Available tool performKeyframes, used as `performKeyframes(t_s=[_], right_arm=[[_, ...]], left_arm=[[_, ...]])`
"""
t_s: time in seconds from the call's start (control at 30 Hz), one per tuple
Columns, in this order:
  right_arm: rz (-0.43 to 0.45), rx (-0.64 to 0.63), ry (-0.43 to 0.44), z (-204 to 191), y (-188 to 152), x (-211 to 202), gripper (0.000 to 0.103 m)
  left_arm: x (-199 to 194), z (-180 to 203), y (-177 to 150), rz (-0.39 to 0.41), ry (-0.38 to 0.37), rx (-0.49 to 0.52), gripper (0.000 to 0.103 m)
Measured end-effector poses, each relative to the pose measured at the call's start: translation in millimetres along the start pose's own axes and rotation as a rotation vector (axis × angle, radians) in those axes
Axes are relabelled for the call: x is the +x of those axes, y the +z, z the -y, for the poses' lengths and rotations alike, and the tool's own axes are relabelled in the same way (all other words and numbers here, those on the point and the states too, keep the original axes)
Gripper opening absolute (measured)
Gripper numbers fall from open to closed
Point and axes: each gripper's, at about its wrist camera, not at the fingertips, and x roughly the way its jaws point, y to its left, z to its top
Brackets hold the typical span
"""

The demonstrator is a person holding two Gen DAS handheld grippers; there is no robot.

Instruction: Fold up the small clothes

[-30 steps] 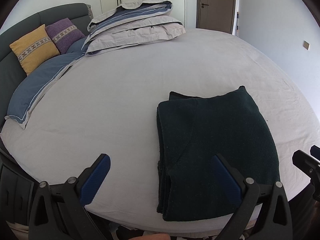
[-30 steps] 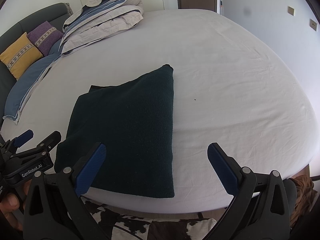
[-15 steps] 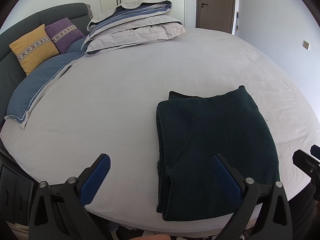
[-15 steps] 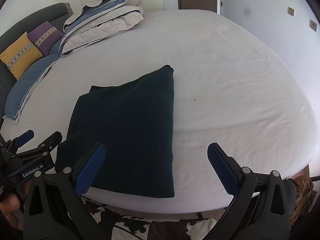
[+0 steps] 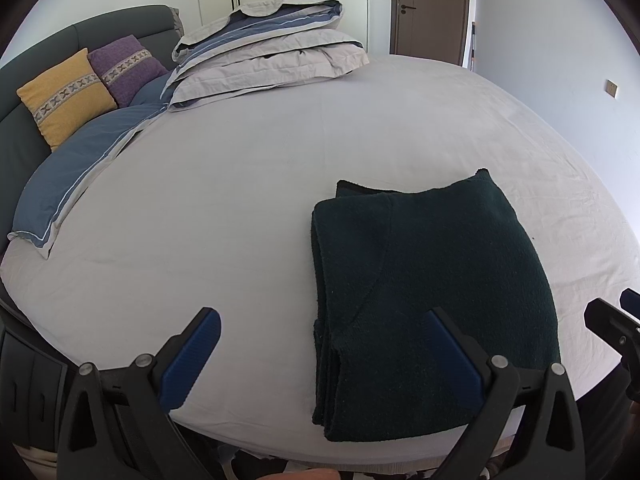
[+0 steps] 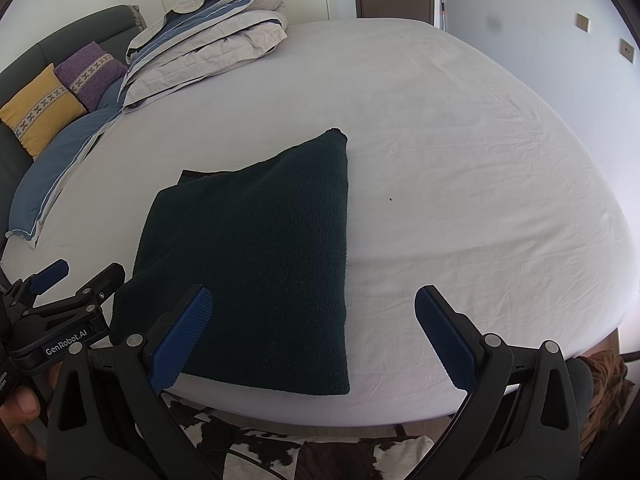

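Left wrist view: the left gripper (image 5: 320, 354) is released, holding nothing; the folded dark green knitted garment (image 5: 432, 296) lies flat near the near edge of the bed with the white sheet (image 5: 248, 184); the gripper's right fingertip overlaps it.

Right wrist view: the right gripper (image 6: 314, 330) is released and empty; the garment (image 6: 256, 260) lies ahead-left; the left gripper (image 6: 68, 284) sits at its left edge.

Left claw (image 5: 320, 354) spread wide, empty — right claw (image 6: 314, 322) likewise wide apart, level, side by side
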Motion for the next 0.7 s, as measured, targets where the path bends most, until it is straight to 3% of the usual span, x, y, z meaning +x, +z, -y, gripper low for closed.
performKeyframes(t_s=[0.7], right_arm=[[-0.002,0.0,0.001,1.0,-0.5,0.6,0.103]], left_arm=[[3.5,-1.7,-0.9,-0.005,-0.007,0.001,0.103]])
